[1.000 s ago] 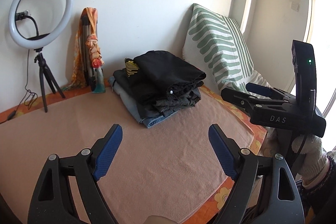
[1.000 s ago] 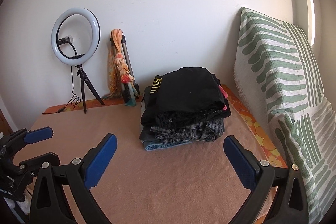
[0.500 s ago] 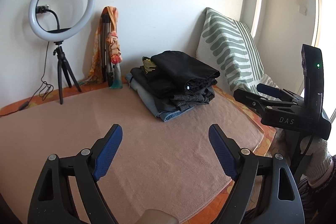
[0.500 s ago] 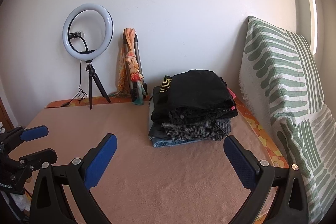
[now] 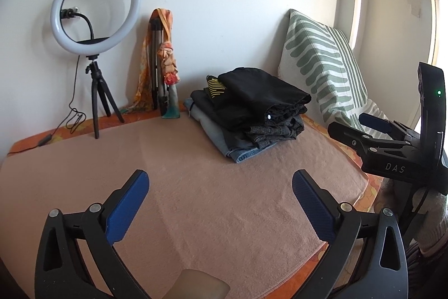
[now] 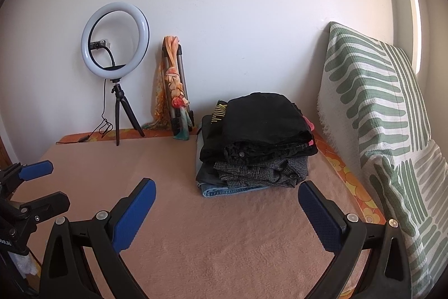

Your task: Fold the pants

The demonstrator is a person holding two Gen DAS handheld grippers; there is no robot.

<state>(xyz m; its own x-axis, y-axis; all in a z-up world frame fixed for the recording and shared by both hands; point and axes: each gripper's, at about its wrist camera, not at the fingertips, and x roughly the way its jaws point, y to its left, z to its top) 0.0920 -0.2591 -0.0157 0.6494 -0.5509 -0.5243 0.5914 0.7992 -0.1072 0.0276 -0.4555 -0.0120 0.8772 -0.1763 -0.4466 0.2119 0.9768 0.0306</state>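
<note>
Hovering both grippers over the peach blanket (image 5: 212,203), nothing in either one. My left gripper (image 5: 221,192) has its jaws spread wide, just been opening, only bare blanket between the blue pads (image 5: 127,203). My right gripper (image 6: 225,202) also stands wide apart and empty; it shows in the left view at the right edge (image 5: 364,128).

Stack of folded pants (image 6: 257,145) sits on the blanket toward the back right, near the wall, just beside the striped green pillow (image 6: 375,108) but apart from it. Black pair on top, a grey checked pair under it, denim at the bottom. Long axis of the stack runs front to back, from me toward the wall; bunched waist ends with buttons face me, I think, though the dark cloth is hard to read.

Ring light (image 5: 95,4) on a small tripod stands back left, and an orange scarf (image 5: 165,58) hangs on a folded tripod by the wall.
</note>
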